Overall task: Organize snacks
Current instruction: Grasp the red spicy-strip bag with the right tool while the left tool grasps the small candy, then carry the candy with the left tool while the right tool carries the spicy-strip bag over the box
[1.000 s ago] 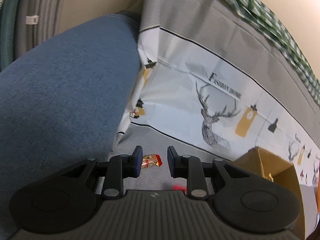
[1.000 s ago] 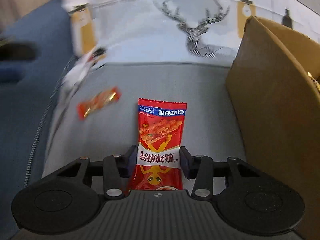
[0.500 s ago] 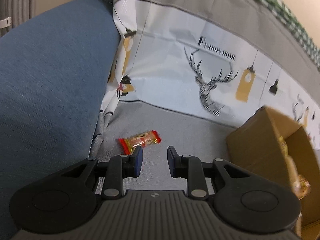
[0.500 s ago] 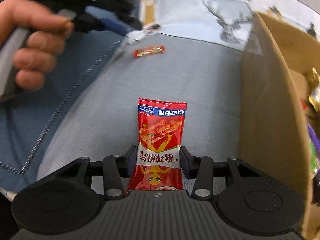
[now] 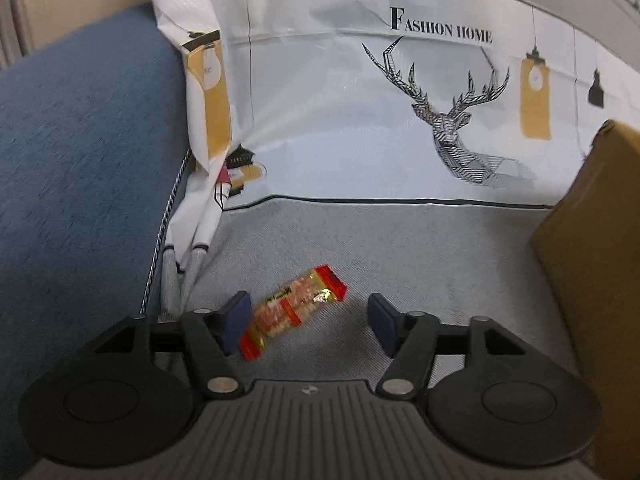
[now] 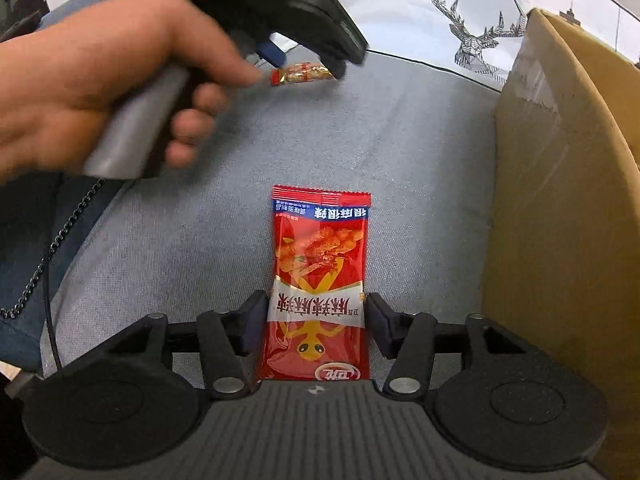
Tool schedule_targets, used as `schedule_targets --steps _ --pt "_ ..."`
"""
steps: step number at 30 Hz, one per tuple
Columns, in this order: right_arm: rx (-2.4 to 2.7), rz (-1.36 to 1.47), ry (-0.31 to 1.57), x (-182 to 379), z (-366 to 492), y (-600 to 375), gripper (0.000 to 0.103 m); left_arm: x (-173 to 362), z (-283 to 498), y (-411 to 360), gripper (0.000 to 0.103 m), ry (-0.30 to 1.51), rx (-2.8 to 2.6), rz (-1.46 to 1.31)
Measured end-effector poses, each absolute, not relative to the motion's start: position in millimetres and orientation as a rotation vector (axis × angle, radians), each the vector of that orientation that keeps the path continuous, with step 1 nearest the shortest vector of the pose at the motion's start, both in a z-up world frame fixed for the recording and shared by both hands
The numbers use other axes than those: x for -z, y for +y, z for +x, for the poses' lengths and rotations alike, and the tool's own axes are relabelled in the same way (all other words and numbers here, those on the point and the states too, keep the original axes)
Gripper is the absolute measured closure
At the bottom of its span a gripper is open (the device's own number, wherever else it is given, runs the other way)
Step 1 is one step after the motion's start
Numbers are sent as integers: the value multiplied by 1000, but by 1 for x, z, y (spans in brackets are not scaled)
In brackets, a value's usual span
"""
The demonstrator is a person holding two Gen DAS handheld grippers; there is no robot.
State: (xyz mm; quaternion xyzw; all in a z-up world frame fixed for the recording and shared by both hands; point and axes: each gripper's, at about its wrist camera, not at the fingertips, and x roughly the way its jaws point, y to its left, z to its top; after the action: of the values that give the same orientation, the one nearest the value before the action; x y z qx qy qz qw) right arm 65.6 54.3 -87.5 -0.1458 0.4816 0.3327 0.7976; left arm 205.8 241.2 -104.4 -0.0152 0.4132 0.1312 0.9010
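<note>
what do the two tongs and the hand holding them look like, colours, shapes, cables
Both tongs, the left tongs and the right tongs, are black: a ribbed grey-black body, two round discs at the sides, silver rivets on jointed links, and dark blue pads. The bare left hand, no sleeve showing, grips a grey handle. A thin black cable hangs below it.

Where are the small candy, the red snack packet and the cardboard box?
small candy [image 5: 294, 312]: left wrist view, wrapper's middle.
red snack packet [image 6: 320, 264]: right wrist view, printed front.
cardboard box [image 6: 560, 184]: right wrist view, near side wall.
</note>
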Motion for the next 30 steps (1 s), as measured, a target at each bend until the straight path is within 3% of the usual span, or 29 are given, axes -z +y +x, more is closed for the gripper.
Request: schedule_targets --steps 1,3,4,5,11,16,21,30 --pt "-715 -308 1037 87 66 54 47 107 209 241 34 861 -272 -11" --pt "-719 -302 1040 88 66 52 46 109 210 242 47 866 -260 -8" --pt "-719 -302 1041 87 65 53 46 108 209 245 69 864 -241 -43" --pt "-720 -302 1041 87 66 53 46 106 208 246 84 865 -241 -58" --pt "-723 -305 1029 88 64 52 49 94 201 248 85 891 -249 -123" --pt "-724 -317 1013 87 63 52 53 70 173 262 85 920 -292 -369" --pt "-714 -314 1006 84 57 53 55 46 142 242 86 967 -270 -379" --pt "-710 -239 935 54 51 39 56 -1 52 211 86 829 -252 -492"
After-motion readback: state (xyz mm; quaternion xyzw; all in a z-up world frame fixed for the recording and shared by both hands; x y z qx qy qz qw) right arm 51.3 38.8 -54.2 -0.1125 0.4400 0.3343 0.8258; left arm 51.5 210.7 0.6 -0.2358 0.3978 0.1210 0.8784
